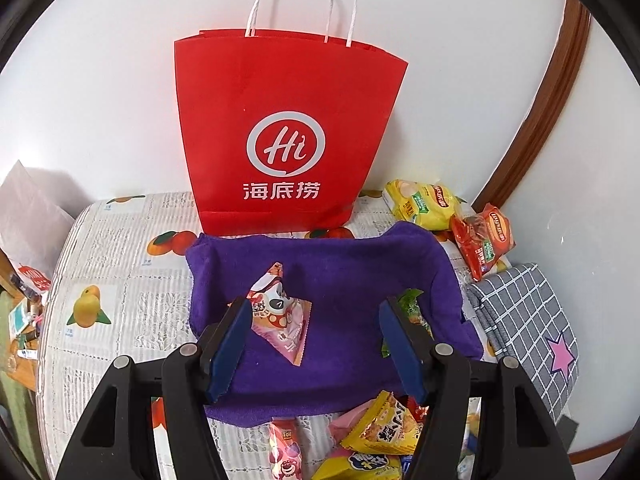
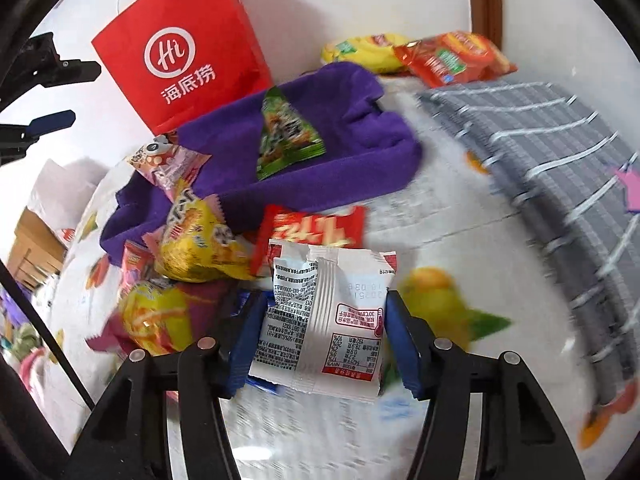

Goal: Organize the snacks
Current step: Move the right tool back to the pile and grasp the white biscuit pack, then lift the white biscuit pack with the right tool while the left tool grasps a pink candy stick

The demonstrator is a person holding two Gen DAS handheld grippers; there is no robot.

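A purple cloth tray [image 1: 340,276] lies on the table before a red paper bag [image 1: 288,120]. A pink snack packet [image 1: 280,320] and a green packet [image 1: 412,304] lie in it. My left gripper [image 1: 316,320] is open above the tray, holding nothing. My right gripper [image 2: 324,312] is shut on a white snack packet [image 2: 332,320] and holds it over the table beside a pile of snacks [image 2: 192,248]. In the right wrist view the tray [image 2: 348,128] holds the green packet [image 2: 284,136], and the pink packet [image 2: 168,160] sits at its left end.
Yellow [image 1: 424,204] and red [image 1: 484,240] chip bags lie at the back right. A folded grey checked cloth [image 1: 528,336] lies at the right. Loose snacks [image 1: 380,436] sit near the tray's front edge. The table [image 1: 116,280] has a fruit-print cover.
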